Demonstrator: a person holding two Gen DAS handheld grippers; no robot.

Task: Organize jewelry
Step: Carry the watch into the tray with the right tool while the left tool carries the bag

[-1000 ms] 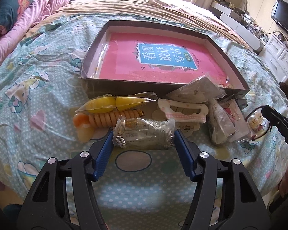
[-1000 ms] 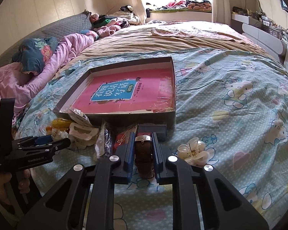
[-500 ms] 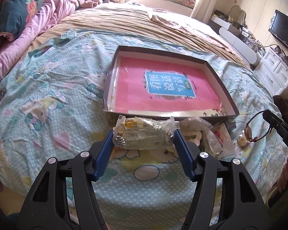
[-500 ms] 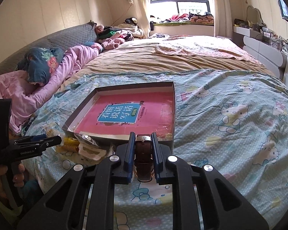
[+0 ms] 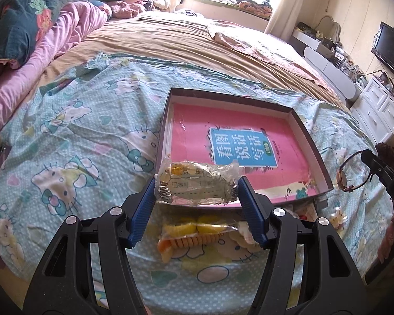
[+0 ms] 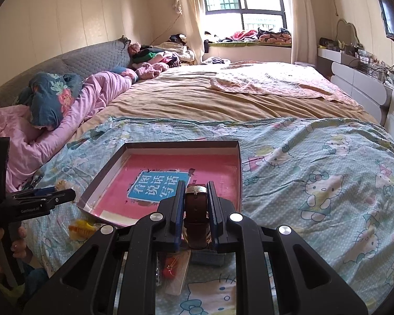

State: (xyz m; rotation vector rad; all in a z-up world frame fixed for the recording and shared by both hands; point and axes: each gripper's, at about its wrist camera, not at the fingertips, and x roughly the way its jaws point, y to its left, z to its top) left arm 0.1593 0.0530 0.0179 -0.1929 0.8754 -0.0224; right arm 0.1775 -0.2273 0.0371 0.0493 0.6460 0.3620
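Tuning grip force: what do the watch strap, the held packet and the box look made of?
Watch strap: brown leather or imitation, matte, punched holes, metal buckle.
Packet: thin clear plastic film, glossy and crinkled.
Box: likely cardboard, dark outside, pale inner walls.

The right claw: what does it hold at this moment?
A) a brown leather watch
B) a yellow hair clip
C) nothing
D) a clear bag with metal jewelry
A: in the right wrist view the right claw is shut on the brown watch, its strap upright between the pads, in front of the box.
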